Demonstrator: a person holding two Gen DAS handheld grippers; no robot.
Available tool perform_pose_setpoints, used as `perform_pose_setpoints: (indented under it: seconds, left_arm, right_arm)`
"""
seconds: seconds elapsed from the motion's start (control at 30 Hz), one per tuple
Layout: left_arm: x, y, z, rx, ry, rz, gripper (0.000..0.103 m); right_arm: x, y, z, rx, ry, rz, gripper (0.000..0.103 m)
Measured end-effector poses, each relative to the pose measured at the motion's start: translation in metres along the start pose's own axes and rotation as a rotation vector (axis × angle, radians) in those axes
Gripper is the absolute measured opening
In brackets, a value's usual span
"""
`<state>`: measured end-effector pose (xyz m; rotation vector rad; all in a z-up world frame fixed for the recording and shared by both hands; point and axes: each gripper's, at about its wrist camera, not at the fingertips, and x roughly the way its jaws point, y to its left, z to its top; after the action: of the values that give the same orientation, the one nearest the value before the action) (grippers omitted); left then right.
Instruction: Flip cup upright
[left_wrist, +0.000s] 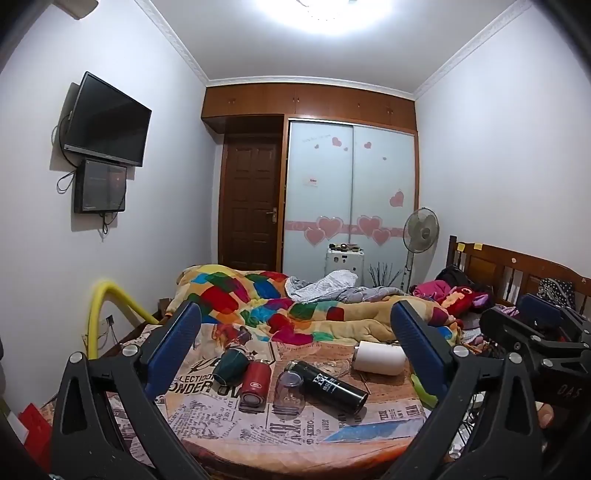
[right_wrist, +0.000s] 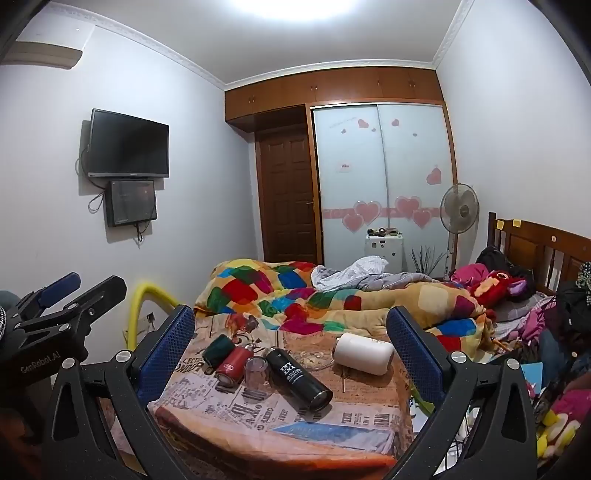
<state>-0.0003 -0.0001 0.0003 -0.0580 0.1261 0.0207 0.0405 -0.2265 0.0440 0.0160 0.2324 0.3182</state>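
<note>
Black cup (left_wrist: 330, 386) lies on its side, base toward camera

place: home bedroom
shown by: unmade bed (right_wrist: 369, 306), sliding wardrobe (right_wrist: 380, 177), wall-mounted tv (right_wrist: 129, 144), standing fan (right_wrist: 460, 210)

Five vessels lying on their sides in a row across the table (right_wrist: 207, 406): from left, mug (right_wrist: 218, 350), small flask (right_wrist: 232, 365), glass cup (right_wrist: 256, 374), long bottle (right_wrist: 299, 380) and wide cup (right_wrist: 364, 352). Glass cup between flask and bottle, touching both. Behind the table, quilt (right_wrist: 295, 295) on bed; fan (right_wrist: 460, 210) far right, television (right_wrist: 129, 144) on left wall.
</note>
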Motion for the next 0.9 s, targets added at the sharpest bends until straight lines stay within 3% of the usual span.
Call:
perform_pose_setpoints:
  seconds: [0.33, 0.4, 0.9]
  left_arm:
    - [0.004, -0.011, 0.000, 0.024, 0.000, 0.005, 0.103]
    - [0.000, 0.006, -0.006, -0.006, -0.005, -0.007, 0.103]
    - [0.001, 0.002, -0.005, 0.003, -0.001, -0.011, 0.103]
  right_arm:
    - [0.000, 0.000, 0.000, 0.003, 0.011, 0.000, 0.103]
    - [0.000, -0.001, 0.000, 0.004, 0.011, 0.001, 0.103]
    - [0.001, 0.000, 0.000, -0.002, 0.013, -0.001, 0.103]
